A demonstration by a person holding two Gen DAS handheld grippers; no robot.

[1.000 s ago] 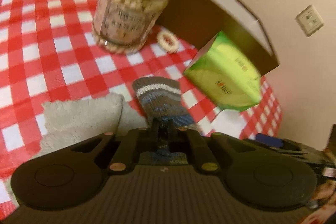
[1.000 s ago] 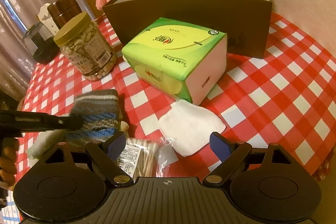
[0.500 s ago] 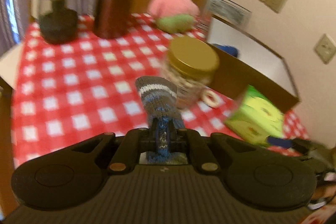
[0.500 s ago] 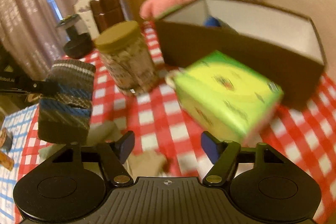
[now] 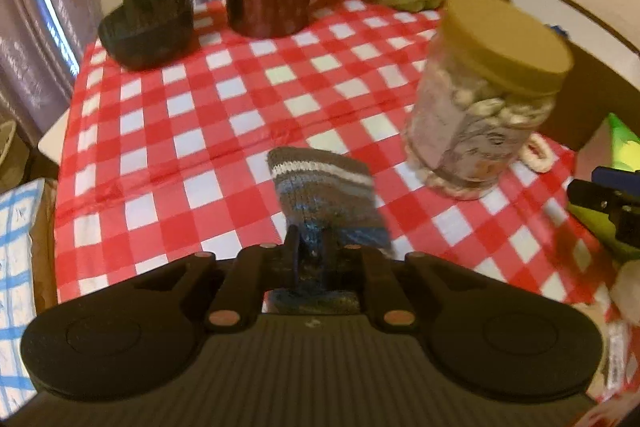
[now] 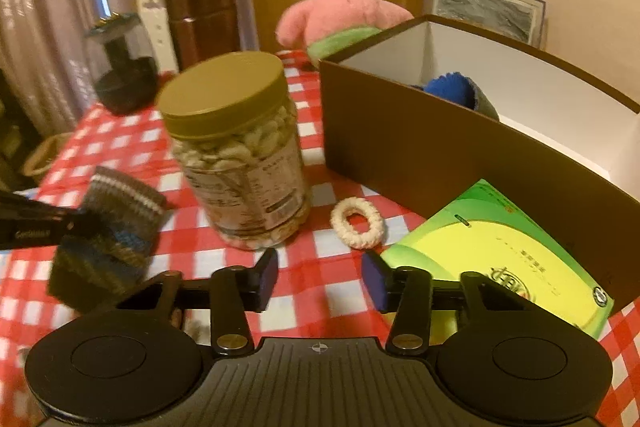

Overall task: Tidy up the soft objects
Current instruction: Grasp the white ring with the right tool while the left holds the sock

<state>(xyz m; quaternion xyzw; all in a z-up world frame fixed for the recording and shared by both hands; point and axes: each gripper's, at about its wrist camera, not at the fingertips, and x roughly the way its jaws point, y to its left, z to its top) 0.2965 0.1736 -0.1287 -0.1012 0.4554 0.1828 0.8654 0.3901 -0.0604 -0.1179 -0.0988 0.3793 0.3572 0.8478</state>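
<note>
**Left gripper carrying a knitted sock; right gripper empty**

Left gripper (image 5: pixel 310 247) is nipped on the lower part of a striped knitted sock (image 5: pixel 324 191); its jaws are easing apart, though the knit is still pinched between them. The sock hangs clear above the red-checked tablecloth (image 5: pixel 180 131), held by one end so that it drapes free, presumably for carrying toward the brown box (image 6: pixel 420 147). That box stands open-topped at the far right with a blue soft item (image 6: pixel 448 87) already inside, which marks it as the likely collecting place. Right gripper (image 6: pixel 320 277) has nothing between its jaws, which are closing; a crocheted ring (image 6: pixel 358 223) lies on the cloth just ahead. A nut jar (image 6: pixel 240 155) stands between sock and box; a green tissue box (image 6: pixel 500 255) lies in front of the box, and a pink plush star (image 6: pixel 340 7) sits behind it, still outside.
</note>
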